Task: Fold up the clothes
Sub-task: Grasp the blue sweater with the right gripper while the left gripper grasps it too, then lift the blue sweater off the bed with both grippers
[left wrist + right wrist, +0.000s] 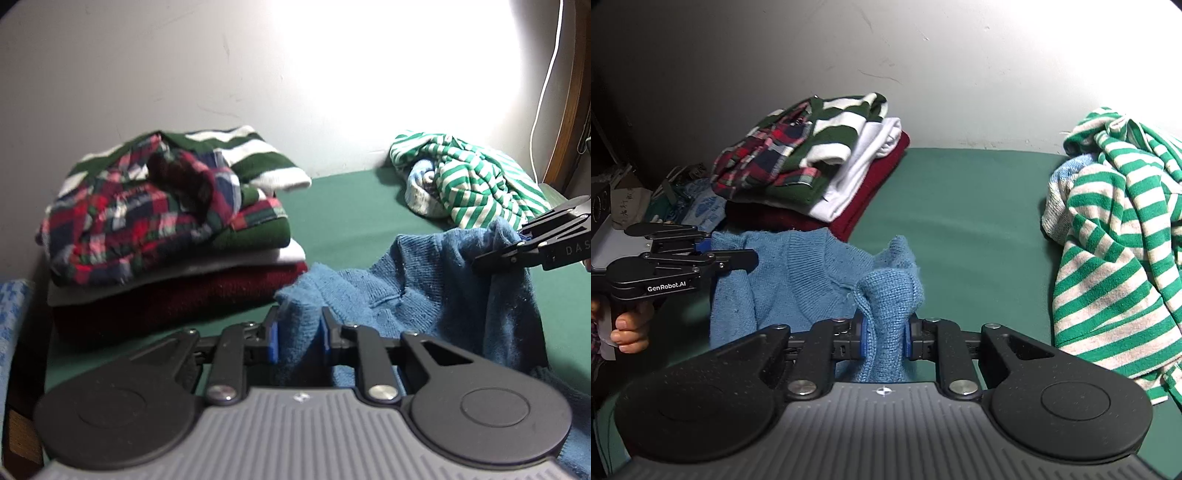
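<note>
- Blue knit sweater (809, 273): held up over the near part of the green table surface (960, 206), in front of the folded stack (812, 166); its lower part hangs down toward the surface.
- Left gripper (298, 338): jaws narrow, a bunched fold of the blue knit pinched between the blue pads; seen from the side in the right wrist view, a hand (629, 325) on its grip.
- Right gripper (884, 338): jaws narrow, clamped on a rolled wad of the same knit.
- Handling, judged: soft, limp and stretchy; moderate weight for a garment; no stiffness, so any unsupported part is expected to sag and drape. The loose ribbed knit is judged to grip well between pads, though snagging is possible.
- Hold points, judged: the two shoulders or hem corners, well apart, so the cloth can be spread flat. The present grips look bunched rather than at clean edges.
- Striped green-and-white garment (1115, 229): crumpled at the far right, unfolded, apart from the sweater.
</note>
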A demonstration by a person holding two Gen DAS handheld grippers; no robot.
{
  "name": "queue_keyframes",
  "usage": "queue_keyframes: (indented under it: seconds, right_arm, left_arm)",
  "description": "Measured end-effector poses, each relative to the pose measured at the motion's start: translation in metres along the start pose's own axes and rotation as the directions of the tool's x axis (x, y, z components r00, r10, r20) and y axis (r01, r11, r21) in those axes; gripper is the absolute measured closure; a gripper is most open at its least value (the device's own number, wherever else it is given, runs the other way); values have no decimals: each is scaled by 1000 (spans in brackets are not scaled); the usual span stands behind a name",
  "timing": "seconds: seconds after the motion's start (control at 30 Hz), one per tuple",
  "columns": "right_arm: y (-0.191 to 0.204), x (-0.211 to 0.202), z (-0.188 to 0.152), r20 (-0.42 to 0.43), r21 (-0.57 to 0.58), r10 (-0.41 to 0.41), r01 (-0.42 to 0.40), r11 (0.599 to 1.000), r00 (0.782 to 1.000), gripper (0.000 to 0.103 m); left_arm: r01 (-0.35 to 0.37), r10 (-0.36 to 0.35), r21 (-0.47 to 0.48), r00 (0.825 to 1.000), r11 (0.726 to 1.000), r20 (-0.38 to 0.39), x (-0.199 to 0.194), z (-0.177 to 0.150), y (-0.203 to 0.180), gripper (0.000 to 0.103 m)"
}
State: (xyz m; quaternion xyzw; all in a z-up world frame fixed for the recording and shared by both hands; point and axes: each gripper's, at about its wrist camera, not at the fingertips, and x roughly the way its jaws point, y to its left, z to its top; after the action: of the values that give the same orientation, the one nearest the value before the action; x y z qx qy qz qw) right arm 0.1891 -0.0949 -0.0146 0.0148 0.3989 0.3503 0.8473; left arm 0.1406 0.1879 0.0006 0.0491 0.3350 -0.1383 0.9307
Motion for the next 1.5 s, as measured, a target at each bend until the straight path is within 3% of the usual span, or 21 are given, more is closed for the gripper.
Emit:
queue_keyframes:
  seconds: [0.6,1.5]
  right_arm:
    - [22,-20,-6,39,-60,-58,60,996,998,85]
    - [59,-66,-29,80,-100,-65,73,992,995,85]
  left_arm:
    - [-84,84,-3,996,996,-4,-15,-3,-13,84]
    - [-122,121,19,993,992,11,-70,-10,-34,84]
